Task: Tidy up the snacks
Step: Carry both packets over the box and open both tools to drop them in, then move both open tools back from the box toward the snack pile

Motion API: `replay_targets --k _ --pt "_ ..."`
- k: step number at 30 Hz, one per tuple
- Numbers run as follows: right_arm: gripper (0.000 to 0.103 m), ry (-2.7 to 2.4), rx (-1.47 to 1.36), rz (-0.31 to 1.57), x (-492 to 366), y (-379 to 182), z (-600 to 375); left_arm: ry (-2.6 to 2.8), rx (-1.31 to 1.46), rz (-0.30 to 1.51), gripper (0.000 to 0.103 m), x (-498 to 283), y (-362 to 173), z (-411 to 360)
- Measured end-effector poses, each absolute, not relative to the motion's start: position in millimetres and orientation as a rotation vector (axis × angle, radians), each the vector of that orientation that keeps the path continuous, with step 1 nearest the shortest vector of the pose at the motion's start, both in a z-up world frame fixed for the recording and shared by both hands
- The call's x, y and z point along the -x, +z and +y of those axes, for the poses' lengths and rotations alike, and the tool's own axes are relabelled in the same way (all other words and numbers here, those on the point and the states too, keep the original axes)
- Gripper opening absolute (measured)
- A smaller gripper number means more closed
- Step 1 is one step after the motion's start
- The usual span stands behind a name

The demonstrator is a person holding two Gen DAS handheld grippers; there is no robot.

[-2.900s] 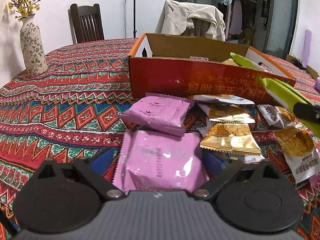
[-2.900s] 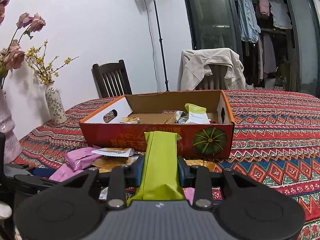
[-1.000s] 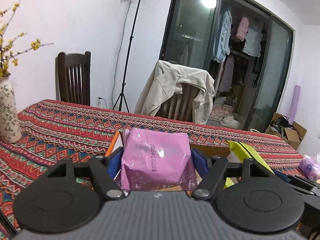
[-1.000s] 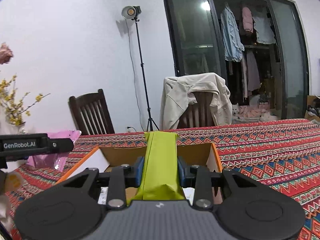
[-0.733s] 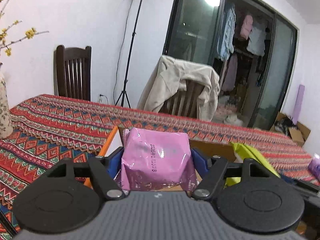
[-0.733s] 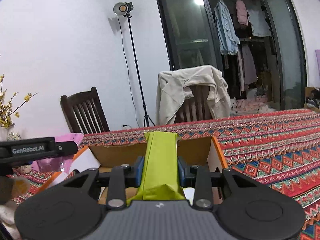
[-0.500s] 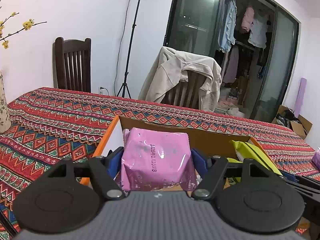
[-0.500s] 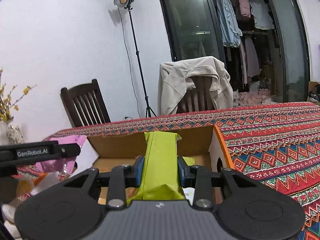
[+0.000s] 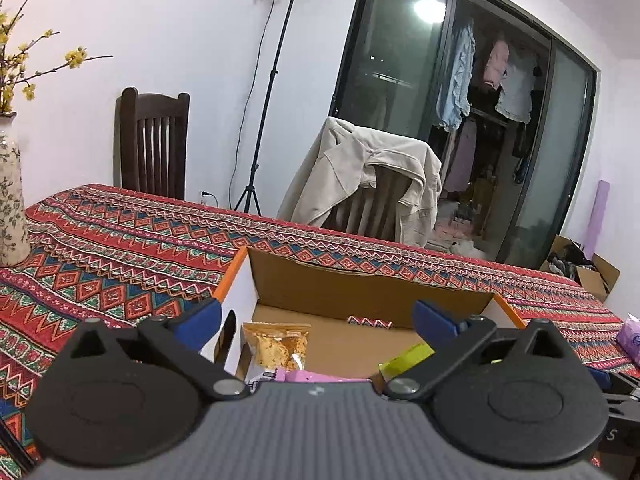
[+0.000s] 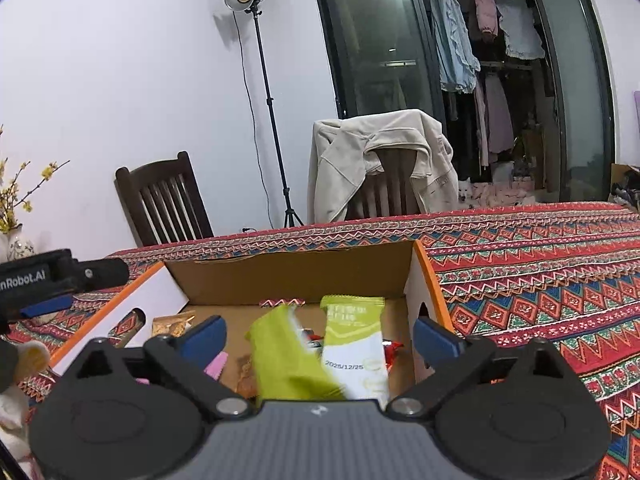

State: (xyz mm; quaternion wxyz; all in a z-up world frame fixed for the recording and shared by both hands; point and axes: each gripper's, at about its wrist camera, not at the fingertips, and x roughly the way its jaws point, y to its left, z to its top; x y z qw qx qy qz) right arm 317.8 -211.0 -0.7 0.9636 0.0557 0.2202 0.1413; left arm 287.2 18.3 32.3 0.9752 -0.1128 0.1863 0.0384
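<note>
An open cardboard box (image 9: 360, 284) with orange edges sits on the patterned tablecloth; it also shows in the right wrist view (image 10: 288, 280). My left gripper (image 9: 316, 316) is open above the box, and the pink snack pack (image 9: 316, 377) lies just below it, mostly hidden by the gripper body. A gold cracker pack (image 9: 278, 342) lies in the box. My right gripper (image 10: 318, 338) is open over the box; the green snack pack (image 10: 286, 354) is tilted between its fingers, loose, beside a green-and-white pack (image 10: 354, 344).
The tablecloth (image 9: 120, 248) spreads all round the box. A vase (image 9: 10, 200) stands at the far left. Two chairs (image 10: 168, 200) stand behind the table, one draped with a beige jacket (image 10: 380, 152). A light stand (image 10: 264, 100) is by the wall.
Both grippers have opened over the box. The pink pack has dropped out of the left one and the green pack has slipped free of the right one, tilting into the box.
</note>
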Motion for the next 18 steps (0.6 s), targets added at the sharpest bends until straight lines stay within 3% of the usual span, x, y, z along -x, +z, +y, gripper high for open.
replay_targets --k 18 --pt "0.103 0.304 -0.103 0.397 -274 30 -216 0.039 0.214 0.311 0.103 -225 74 8"
